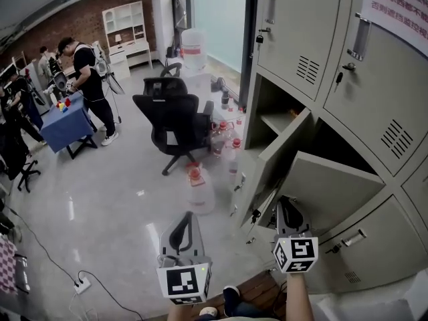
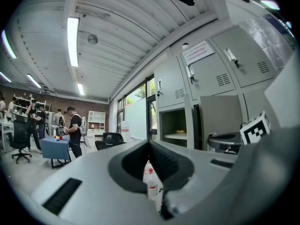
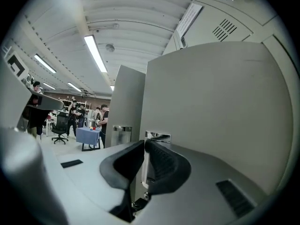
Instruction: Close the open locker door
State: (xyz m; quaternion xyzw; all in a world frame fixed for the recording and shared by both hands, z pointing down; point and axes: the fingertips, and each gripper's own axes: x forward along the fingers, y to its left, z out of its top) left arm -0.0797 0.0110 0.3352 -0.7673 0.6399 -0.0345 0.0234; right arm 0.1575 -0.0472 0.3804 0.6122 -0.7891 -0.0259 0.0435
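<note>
Two grey locker doors stand open at the right of the head view: a lower door (image 1: pixel 328 186) swung out towards me and another door (image 1: pixel 281 158) just above and behind it. My right gripper (image 1: pixel 287 207) is at the lower door's free edge. In the right gripper view that door (image 3: pixel 211 102) fills the right side, its chrome handle (image 3: pixel 158 136) shows just over the jaws, and my right gripper (image 3: pixel 145 144) is pinched on the door's thin edge. My left gripper (image 1: pixel 186 217) hangs over the floor left of the lockers, shut (image 2: pixel 150 144) with nothing in it.
A large water jug (image 1: pixel 199 189) and several bottles (image 1: pixel 224 139) stand on the floor by the lockers. A black office chair (image 1: pixel 170 116) is behind them. A person stands at a blue table (image 1: pixel 67 122) far left. A power strip (image 1: pixel 81 285) lies at lower left.
</note>
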